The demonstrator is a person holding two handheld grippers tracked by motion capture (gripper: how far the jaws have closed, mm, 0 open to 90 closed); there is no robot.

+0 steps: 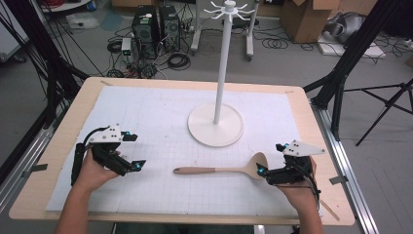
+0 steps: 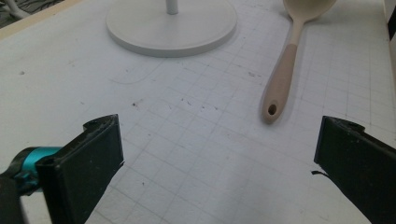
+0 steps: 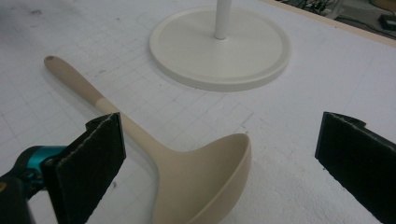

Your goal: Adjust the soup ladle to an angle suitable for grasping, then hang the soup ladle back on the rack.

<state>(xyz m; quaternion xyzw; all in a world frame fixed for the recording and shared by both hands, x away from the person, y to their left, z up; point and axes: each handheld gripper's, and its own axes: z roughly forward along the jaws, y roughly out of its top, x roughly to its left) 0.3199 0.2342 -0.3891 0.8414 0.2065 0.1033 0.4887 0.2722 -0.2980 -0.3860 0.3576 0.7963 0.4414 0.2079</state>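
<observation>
White gridded paper covers your table (image 1: 63, 161); the ladle (image 1: 229, 169) lies flat before the stand (image 1: 215, 124). Your right gripper (image 1: 263, 171) gapes wide around its bowl, and your left gripper (image 1: 134, 151) stands wide, empty, well off the handle.

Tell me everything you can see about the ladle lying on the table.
The ladle is beige, matte, plastic- or silicone-looking, with a slightly darker tan grip that ends in a small hanging hole. It lies flat on the white gridded mat, in front of the white stand's round base, apart from it. Its deep bowl opens upward, between the open jaws of the right gripper; whether they touch it I cannot tell.
</observation>
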